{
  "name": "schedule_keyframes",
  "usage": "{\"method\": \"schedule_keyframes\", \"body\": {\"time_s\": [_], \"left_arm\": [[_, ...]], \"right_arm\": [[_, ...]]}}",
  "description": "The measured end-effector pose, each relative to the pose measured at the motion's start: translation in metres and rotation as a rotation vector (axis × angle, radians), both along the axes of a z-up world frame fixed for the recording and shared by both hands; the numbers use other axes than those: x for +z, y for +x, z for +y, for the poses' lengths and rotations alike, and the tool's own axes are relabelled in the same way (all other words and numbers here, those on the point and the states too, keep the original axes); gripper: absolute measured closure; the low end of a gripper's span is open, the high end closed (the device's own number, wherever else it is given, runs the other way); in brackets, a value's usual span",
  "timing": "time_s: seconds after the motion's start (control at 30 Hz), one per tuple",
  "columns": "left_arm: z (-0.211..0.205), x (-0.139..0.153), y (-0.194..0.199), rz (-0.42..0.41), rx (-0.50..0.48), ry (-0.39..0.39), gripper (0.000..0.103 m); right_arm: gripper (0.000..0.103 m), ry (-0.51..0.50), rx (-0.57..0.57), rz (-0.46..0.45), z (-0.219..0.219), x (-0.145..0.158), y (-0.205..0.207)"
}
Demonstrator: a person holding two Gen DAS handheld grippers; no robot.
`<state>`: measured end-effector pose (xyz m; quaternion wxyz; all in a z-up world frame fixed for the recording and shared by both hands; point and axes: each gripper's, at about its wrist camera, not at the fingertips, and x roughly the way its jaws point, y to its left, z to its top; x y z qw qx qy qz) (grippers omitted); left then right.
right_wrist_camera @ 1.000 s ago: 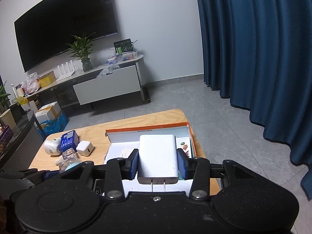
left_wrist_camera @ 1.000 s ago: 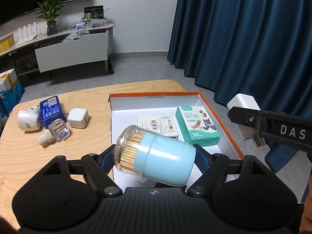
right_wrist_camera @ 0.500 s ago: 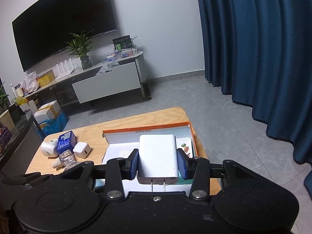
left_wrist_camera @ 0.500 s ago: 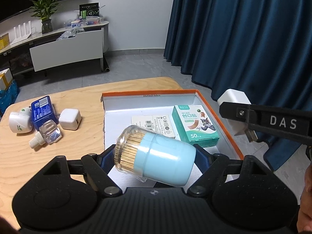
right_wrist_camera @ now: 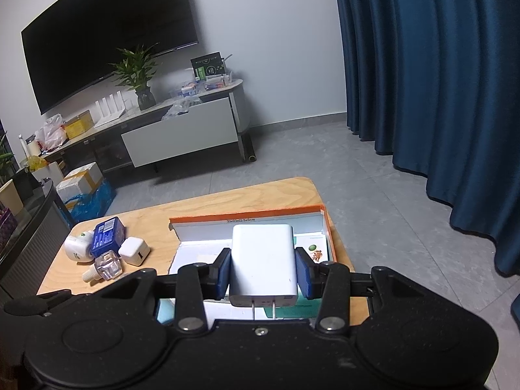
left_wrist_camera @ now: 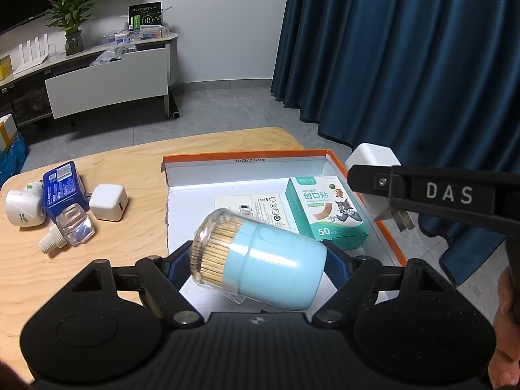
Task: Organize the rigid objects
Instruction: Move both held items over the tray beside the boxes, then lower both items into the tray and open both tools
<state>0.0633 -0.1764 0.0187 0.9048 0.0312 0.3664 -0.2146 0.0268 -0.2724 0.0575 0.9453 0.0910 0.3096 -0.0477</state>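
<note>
Left wrist view: toothpick jar (left_wrist_camera: 260,260) sideways, clamped in left claw (left_wrist_camera: 256,261); charger (right_wrist_camera: 263,260) pinched in right claw (right_wrist_camera: 264,273).

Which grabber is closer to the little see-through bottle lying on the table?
Left. The left gripper, holding the toothpick jar, is beside the clear bottle. The right gripper, holding the white charger, sits beyond the orange box, farther away.
</note>
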Motion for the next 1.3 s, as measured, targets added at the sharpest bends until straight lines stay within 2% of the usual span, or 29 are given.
{"method": "schedule_keyframes", "body": {"time_s": [0.97, 1.3], "left_arm": [[-0.017, -0.011, 0.017, 0.016, -0.037, 0.004, 0.021], [-0.021, -0.009, 0.035, -0.005, -0.030, 0.011, 0.021]], "right_arm": [[0.053, 0.010, 0.031, 0.072, -0.014, -0.018, 0.051], [0.053, 0.011, 0.017, 0.059, -0.024, -0.016, 0.062]]}}
